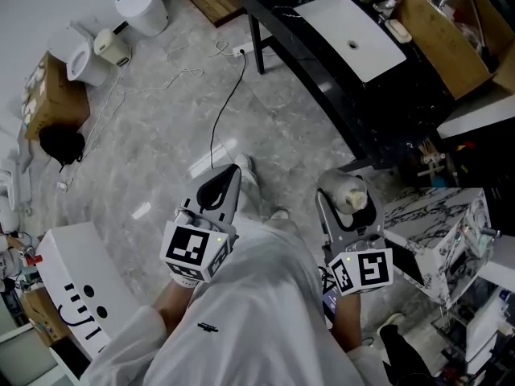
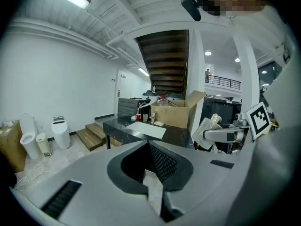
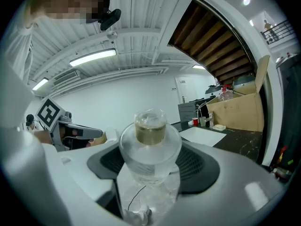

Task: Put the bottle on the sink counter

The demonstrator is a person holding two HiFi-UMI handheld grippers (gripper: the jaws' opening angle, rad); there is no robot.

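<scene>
Clear bottle (image 1: pixel 348 195) is being clenched by right gripper (image 1: pixel 344 207), left gripper (image 1: pixel 228 177) closed empty; carrying to one-o'clock sink counter (image 1: pixel 338 88) is being required.

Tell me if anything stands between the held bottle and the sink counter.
Nothing visible does. The right gripper holds the bottle, and only floor lies between it and the sink counter. A black cable runs along the floor, off to the left of that path.

Clear bottle (image 3: pixel 149 150), gold cap, in right tongs (image 3: pixel 150 171); black sink counter (image 1: pixel 326 88) apart.
</scene>
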